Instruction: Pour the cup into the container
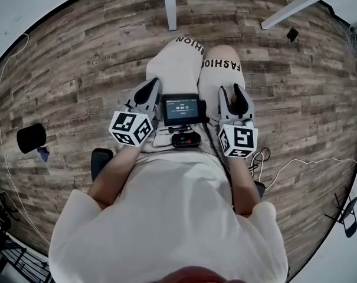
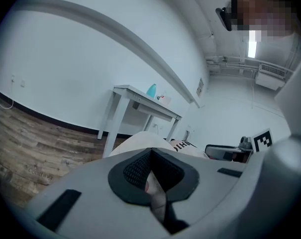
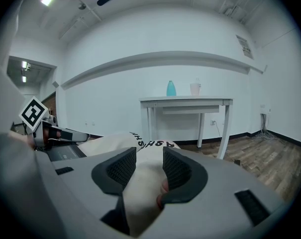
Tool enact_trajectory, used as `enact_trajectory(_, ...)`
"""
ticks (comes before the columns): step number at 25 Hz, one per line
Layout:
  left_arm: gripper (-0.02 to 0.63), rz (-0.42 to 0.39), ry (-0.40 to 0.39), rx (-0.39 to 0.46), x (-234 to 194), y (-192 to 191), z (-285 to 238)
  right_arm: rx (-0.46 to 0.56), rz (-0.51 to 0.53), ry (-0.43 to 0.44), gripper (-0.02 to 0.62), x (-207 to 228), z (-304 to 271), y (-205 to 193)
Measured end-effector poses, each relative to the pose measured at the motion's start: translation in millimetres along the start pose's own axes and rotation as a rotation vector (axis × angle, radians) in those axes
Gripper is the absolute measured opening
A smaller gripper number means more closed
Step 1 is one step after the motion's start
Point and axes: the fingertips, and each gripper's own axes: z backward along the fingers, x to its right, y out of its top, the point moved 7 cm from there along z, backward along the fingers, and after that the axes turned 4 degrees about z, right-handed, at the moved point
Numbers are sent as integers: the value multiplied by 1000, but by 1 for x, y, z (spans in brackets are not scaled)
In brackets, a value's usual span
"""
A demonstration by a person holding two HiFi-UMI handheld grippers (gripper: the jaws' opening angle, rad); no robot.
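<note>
The pour has not begun: both tools sit low over the person's lap. The left gripper (image 2: 150, 158) has its jaws together at the tips, with nothing in them. The right gripper (image 3: 149, 163) stands partly open over a trouser leg (image 3: 140, 195), gripping nothing. Well apart from me, a teal vessel (image 3: 171, 88) and a pale vessel (image 3: 195, 88) stand side by side on the white table (image 3: 190, 101). I take these for the cup and the container, but I can't tell which is which. Next I'd need to close that distance, then open the jaws around the cup.
</note>
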Motion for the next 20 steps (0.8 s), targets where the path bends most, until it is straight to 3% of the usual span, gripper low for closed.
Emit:
enact_trajectory(5, 9, -36, 13, -1, 0, 1, 2, 15, 0, -2, 164, -4, 0, 2)
enact_trajectory(20, 9, -22, 3, -5, 5, 0, -3, 24, -4, -25, 164, 4, 8, 2)
